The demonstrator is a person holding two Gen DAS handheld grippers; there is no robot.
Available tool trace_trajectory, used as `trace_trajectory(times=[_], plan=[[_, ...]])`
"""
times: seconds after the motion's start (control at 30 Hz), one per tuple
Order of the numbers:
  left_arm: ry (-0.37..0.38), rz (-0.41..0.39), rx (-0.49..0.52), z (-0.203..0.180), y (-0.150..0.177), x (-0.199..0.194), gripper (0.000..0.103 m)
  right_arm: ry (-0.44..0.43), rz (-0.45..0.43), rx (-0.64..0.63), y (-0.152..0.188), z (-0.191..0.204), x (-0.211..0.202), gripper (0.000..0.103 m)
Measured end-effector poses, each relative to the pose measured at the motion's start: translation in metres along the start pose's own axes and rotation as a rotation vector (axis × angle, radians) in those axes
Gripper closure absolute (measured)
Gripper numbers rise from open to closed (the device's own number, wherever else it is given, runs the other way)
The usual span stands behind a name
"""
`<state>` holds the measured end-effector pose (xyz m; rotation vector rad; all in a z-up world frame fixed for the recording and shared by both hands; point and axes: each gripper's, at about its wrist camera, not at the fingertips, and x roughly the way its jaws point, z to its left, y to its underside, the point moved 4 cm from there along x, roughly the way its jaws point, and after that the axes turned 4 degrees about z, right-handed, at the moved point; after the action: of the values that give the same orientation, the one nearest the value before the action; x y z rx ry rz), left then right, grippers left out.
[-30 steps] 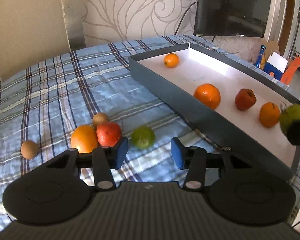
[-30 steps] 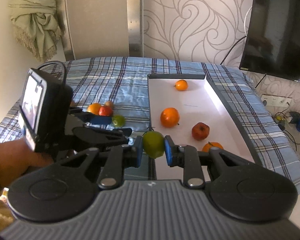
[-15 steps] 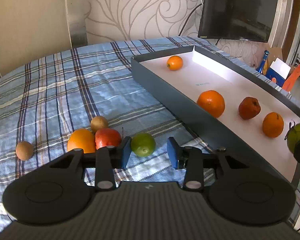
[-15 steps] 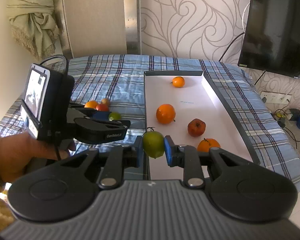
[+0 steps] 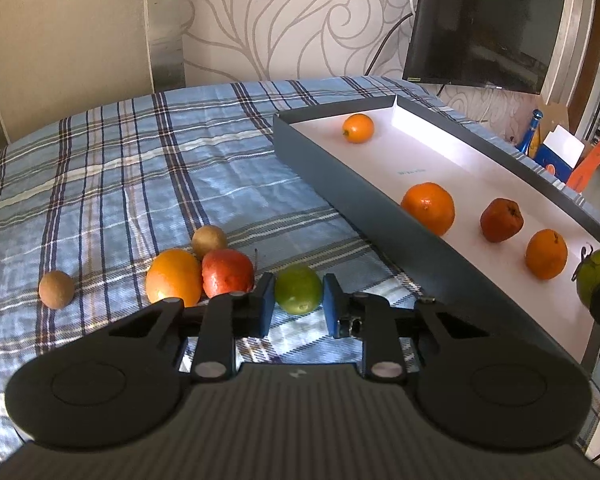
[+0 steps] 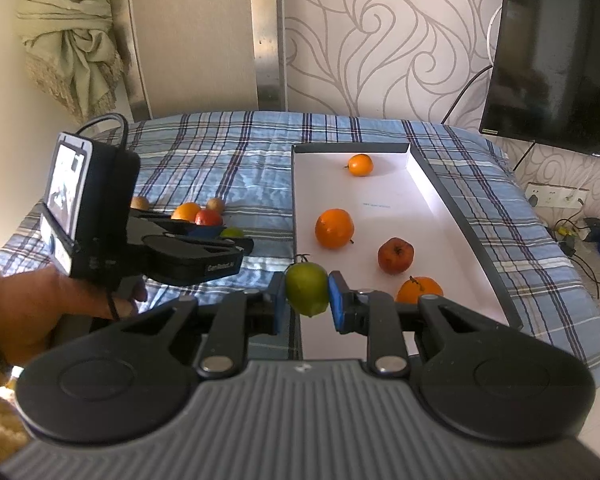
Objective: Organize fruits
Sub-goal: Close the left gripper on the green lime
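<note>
Left gripper (image 5: 298,303): jaws just closed, pinching the lime (image 5: 298,289) on the bed (image 5: 140,168).
Right gripper (image 6: 307,301): jaws pinching a green apple (image 6: 307,294).

The plaid bed (image 5: 148,168) lies open beyond the loose fruit, whereas the red apple (image 5: 227,273) and large orange (image 5: 174,277) crowd the left claw (image 5: 296,300) on its left and the tray wall (image 5: 380,216) bars its right.
</note>
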<state>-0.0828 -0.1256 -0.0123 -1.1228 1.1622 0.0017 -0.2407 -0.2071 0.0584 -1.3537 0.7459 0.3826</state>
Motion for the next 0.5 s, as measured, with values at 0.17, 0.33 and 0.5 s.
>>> trace_trajectory(times=[0.17, 0.33, 0.5], plan=[[-0.003, 0.002, 0.001, -0.001, 0.006, -0.007, 0.074, -0.013, -0.001, 0.0, 0.002, 0.001, -0.002, 0.077], [0.007, 0.011, 0.0, -0.005, 0.015, -0.017, 0.074, -0.027, 0.006, 0.008, 0.005, 0.001, -0.003, 0.077], [0.018, 0.013, 0.009, -0.011, 0.024, -0.03, 0.074, -0.047, 0.023, 0.018, 0.009, 0.003, -0.001, 0.077]])
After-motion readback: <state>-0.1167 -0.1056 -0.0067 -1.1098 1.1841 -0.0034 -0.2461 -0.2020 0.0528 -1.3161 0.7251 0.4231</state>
